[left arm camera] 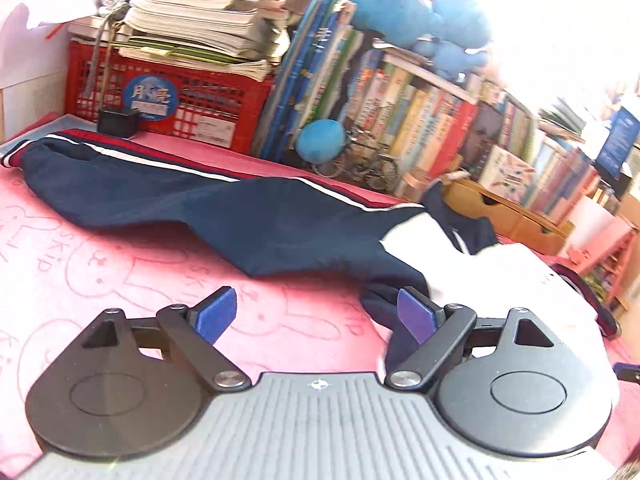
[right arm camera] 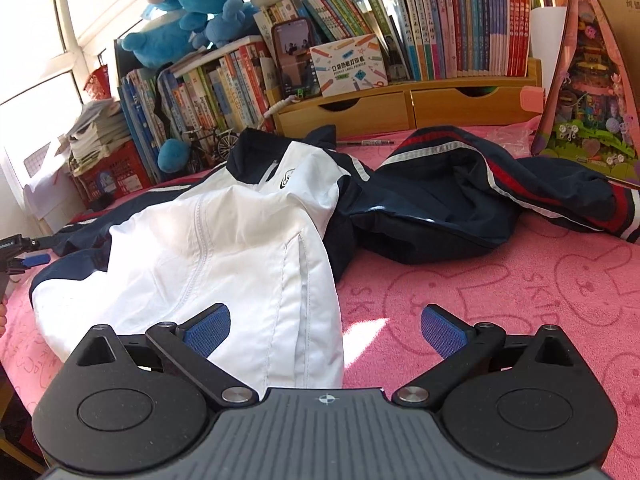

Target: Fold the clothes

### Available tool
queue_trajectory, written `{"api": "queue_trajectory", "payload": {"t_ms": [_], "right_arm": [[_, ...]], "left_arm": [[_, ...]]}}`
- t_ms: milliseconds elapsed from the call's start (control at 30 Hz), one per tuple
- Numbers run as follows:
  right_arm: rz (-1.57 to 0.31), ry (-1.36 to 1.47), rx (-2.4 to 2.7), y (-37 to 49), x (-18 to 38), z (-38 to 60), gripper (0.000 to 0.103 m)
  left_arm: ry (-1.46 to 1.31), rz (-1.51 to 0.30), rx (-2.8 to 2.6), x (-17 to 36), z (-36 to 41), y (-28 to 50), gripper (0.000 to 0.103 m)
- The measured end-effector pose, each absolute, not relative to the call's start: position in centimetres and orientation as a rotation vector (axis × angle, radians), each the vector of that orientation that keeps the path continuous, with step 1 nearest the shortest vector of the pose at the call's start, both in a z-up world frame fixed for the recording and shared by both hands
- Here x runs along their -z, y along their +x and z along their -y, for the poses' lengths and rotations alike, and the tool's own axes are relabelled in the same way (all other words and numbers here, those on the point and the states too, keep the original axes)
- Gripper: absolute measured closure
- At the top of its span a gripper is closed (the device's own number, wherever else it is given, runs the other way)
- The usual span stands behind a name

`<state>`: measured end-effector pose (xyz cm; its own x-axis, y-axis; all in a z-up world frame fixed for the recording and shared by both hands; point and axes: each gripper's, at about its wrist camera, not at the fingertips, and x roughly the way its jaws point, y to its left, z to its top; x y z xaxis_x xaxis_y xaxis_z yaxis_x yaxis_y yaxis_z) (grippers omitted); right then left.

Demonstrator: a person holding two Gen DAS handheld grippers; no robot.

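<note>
Jacket: we see a navy-and-white track jacket [right arm camera: 240,240] lying front-up on the pink rabbit-print towel [right arm camera: 500,300], near the middle of the work surface.
Left sleeve: it lies stretched out long and fairly flat toward the red crate [left arm camera: 168,92], its red and white stripe along the far edge [left arm camera: 160,168].
Right sleeve: it is bunched and twisted in a heap [right arm camera: 480,200] beside the white chest panel, not laid out at all.
Body: the white front bulges and wrinkles; the hem sits just before our right gripper.
Left gripper: our left gripper [left arm camera: 316,316] stands wide and holds nothing, with bare towel between the pads; the right-hand pad [left arm camera: 416,316] sits just at a dark fold of cloth, though that view is blurred and we cannot say whether it touches.
Right gripper: our right gripper [right arm camera: 324,332] is wide too and empty, the jacket's hem edge lying between its pads without being pinched.
Progress: we judge the folding barely begun. One sleeve is spread; no fold is made.
Left to do: straighten the bunched sleeve, smooth the body, fold both sleeves in, then fold the body.
Surroundings: books [right arm camera: 460,24], blue plush toys [right arm camera: 192,8] and a wooden drawer shelf [right arm camera: 400,108] line the back.
</note>
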<state>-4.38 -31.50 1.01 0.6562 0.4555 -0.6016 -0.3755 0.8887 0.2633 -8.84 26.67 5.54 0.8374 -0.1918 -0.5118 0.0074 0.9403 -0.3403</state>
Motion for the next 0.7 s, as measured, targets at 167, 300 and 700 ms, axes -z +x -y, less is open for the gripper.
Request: {"api": "queue_trajectory", "payload": {"t_ms": [167, 300, 700], "right_arm": [[-0.731, 0.161, -0.541, -6.9, 0.0, 32.4, 0.000], [-0.746, 0.242, -0.559, -6.2, 1.0, 31.6, 0.000], [-0.796, 0.436, -0.636, -5.1, 1.3, 28.2, 0.051]], "left_arm": [[-0.145, -0.553, 0.290, -6.1, -21.8, -13.7, 0.000], [-0.053, -0.548, 0.259, -5.4, -18.6, -13.1, 0.000], [-0.594, -0.683, 0.142, -1.1, -21.3, -9.1, 0.084]]}}
